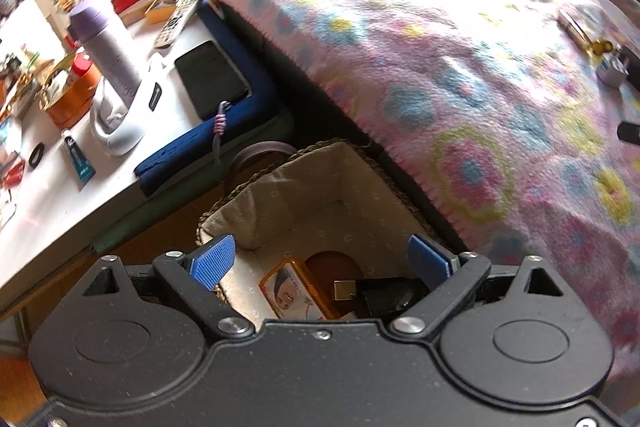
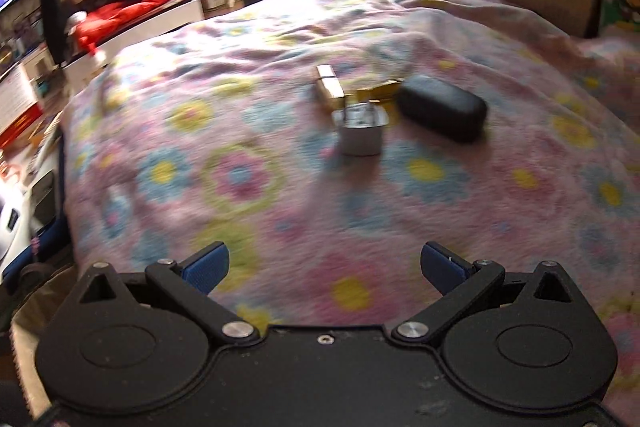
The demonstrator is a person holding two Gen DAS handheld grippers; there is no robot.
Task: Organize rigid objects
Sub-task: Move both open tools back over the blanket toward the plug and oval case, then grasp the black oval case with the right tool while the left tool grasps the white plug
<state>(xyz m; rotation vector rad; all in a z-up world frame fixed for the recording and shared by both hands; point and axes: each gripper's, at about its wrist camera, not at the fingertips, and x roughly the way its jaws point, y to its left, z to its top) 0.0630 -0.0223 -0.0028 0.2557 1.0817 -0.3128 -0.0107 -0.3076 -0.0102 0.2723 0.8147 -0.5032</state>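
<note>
No legible txt anywhere. Orange-rimmed flat pack w/ printed face, in basket below left gripper: lettering too small/blurred to read.

From my right wrist feed I'm looking at a bed under a flowery fleece blanket. Sitting on it: a white plug adapter, a gold box at its 11 o'clock, and a black case at 2 o'clock.
</note>
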